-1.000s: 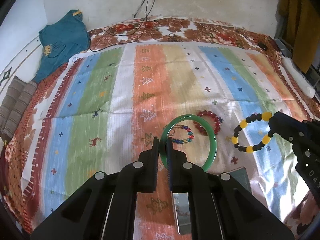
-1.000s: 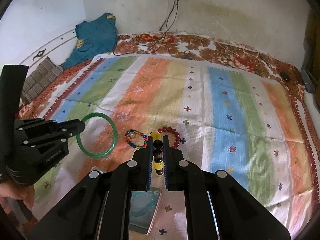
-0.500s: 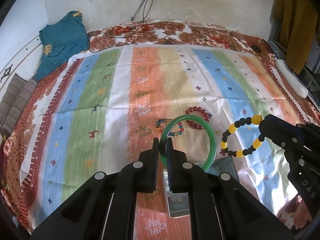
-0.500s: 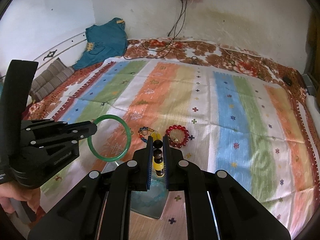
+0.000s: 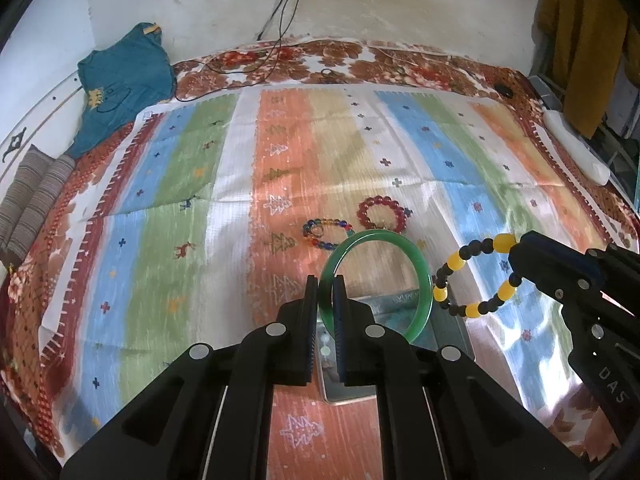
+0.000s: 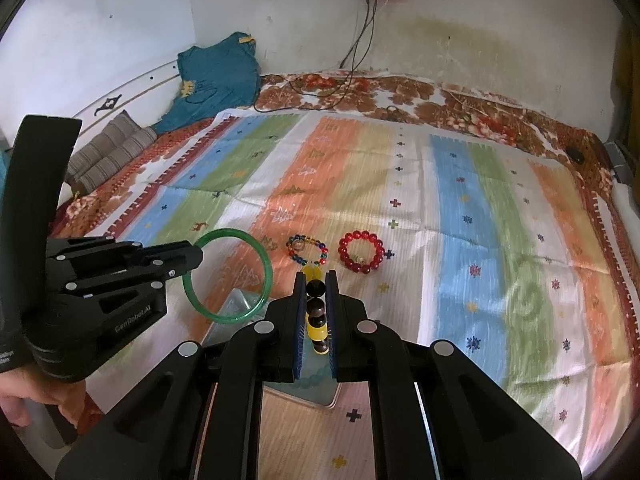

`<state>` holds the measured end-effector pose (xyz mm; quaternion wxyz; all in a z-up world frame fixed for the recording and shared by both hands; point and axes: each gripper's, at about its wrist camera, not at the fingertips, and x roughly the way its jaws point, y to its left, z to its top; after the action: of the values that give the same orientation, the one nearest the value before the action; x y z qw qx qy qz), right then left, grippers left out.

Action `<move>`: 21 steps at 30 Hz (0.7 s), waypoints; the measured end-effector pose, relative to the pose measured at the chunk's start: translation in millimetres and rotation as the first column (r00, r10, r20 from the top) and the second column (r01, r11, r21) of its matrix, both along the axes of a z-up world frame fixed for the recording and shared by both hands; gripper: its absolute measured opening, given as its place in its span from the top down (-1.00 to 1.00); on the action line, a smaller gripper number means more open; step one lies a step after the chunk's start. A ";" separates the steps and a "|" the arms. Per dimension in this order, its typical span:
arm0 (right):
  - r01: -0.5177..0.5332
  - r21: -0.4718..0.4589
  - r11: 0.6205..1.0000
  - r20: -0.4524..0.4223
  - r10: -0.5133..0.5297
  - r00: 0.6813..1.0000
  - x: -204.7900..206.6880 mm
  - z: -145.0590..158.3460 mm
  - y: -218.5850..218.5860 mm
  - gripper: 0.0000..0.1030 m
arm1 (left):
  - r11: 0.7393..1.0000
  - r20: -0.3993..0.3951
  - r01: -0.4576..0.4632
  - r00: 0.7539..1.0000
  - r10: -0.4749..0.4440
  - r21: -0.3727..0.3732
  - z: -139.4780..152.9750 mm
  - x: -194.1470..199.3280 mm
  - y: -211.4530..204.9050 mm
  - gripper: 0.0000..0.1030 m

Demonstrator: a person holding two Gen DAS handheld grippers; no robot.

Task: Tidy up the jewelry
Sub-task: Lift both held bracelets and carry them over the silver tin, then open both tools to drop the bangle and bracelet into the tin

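Observation:
My left gripper [image 5: 325, 285] is shut on the rim of a green bangle [image 5: 422, 276], which hangs above the striped cloth. The same left gripper [image 6: 198, 254] and green bangle [image 6: 264, 264] show at the left of the right wrist view. A yellow and black bead bracelet [image 6: 316, 312] is pinched in my right gripper [image 6: 316, 280], which is shut. In the left wrist view the bead bracelet [image 5: 472, 280] dangles from the right gripper [image 5: 516, 248]. A red bead bracelet [image 5: 382, 214] and a multicoloured bead bracelet [image 5: 326, 234] lie on the cloth beyond. A shiny box [image 5: 452, 320] lies under both grippers.
The striped cloth [image 5: 180, 200] covers a bed with a floral sheet [image 5: 360, 60]. A blue garment [image 5: 120, 88] and striped cushions [image 5: 32, 200] lie at the far left. Cables [image 5: 280, 40] run down the wall. A hand [image 6: 36, 404] holds the left gripper's handle.
Both grippers have pulled back toward the near edge with their bracelets, rising slightly. The red and multicoloured bracelets now sit further ahead, and the shiny box shows beneath the grippers.

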<state>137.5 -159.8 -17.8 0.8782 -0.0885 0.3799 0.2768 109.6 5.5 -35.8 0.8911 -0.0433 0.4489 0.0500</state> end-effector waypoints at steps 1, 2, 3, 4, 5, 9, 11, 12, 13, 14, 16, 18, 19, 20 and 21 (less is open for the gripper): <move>0.001 0.001 1.000 -0.006 0.000 1.000 0.0 -0.6 -0.7 0.80 | 1.000 -0.006 0.001 1.000 -0.001 -0.002 -1.5 0.0 -0.8 0.86; 0.011 0.002 1.000 -0.006 -0.011 1.000 -0.2 -0.8 -2.0 0.80 | 1.000 -0.020 0.005 1.000 -0.005 -0.005 -3.7 0.8 -1.6 0.85; 0.032 0.004 0.999 -0.004 -0.032 0.999 1.2 -0.2 -5.0 0.80 | 1.000 -0.030 0.008 1.000 -0.009 -0.009 -5.5 1.7 -1.8 0.81; 0.044 0.001 0.999 -0.007 -0.044 0.999 3.1 -0.2 -6.8 0.77 | 1.000 -0.039 0.001 0.999 -0.001 -0.016 -7.8 3.0 -0.2 0.77; 0.052 -0.003 0.999 -0.009 -0.052 0.999 5.1 -0.9 -8.6 0.63 | 1.000 -0.041 -0.010 0.999 0.010 -0.017 -8.8 3.5 1.9 0.77; 0.084 -0.014 0.996 -0.032 -0.084 0.996 14.7 -5.8 -15.2 0.25 | 0.999 -0.047 -0.040 0.998 0.039 -0.030 -10.4 4.0 10.4 0.71; 0.093 -0.012 0.996 -0.045 -0.094 0.995 18.7 -8.1 -17.6 0.25 | 0.997 -0.045 -0.056 0.998 0.054 -0.046 -9.3 3.9 16.3 0.64; 0.095 -0.013 0.995 -0.051 -0.096 0.994 19.8 -9.4 -18.2 0.25 | 0.997 -0.042 -0.063 0.997 0.061 -0.049 -8.9 3.6 18.2 0.63; 0.097 -0.016 0.995 -0.057 -0.097 0.994 21.4 -10.6 -18.4 0.25 | 0.996 -0.042 -0.071 0.997 0.068 -0.055 -8.6 3.8 20.8 0.57; 0.096 -0.020 0.995 -0.061 -0.097 0.993 22.6 -11.9 -18.1 0.25 | 0.995 -0.044 -0.079 0.996 0.076 -0.062 -8.9 4.5 23.0 0.50; 0.097 -0.024 0.995 -0.067 -0.098 0.993 23.6 -14.3 -18.1 0.22 | 0.994 -0.050 -0.084 0.995 0.081 -0.065 -10.2 6.3 24.8 0.45; 0.099 -0.026 0.995 -0.075 -0.101 0.992 25.7 -15.9 -18.2 0.17 | 0.994 -0.058 -0.088 0.995 0.084 -0.071 -12.0 7.9 26.3 0.36; 0.102 -0.025 0.994 -0.078 -0.104 0.992 27.0 -16.4 -18.4 0.15 | 0.993 -0.062 -0.089 0.994 0.085 -0.075 -12.7 8.4 26.9 0.34; 0.110 -0.021 0.994 -0.080 -0.112 0.991 29.6 -16.5 -19.4 0.14 | 0.993 -0.064 -0.089 0.994 0.084 -0.079 -13.8 9.1 27.3 0.34; 0.119 -0.019 0.993 -0.079 -0.120 0.990 31.2 -16.1 -20.7 0.11 | 0.992 -0.065 -0.089 0.994 0.083 -0.086 -14.7 10.0 27.9 0.33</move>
<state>168.6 -180.6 -33.8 0.8766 -0.0608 0.4213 0.2244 119.6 33.4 -50.5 0.8711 -0.1005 0.4756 0.0698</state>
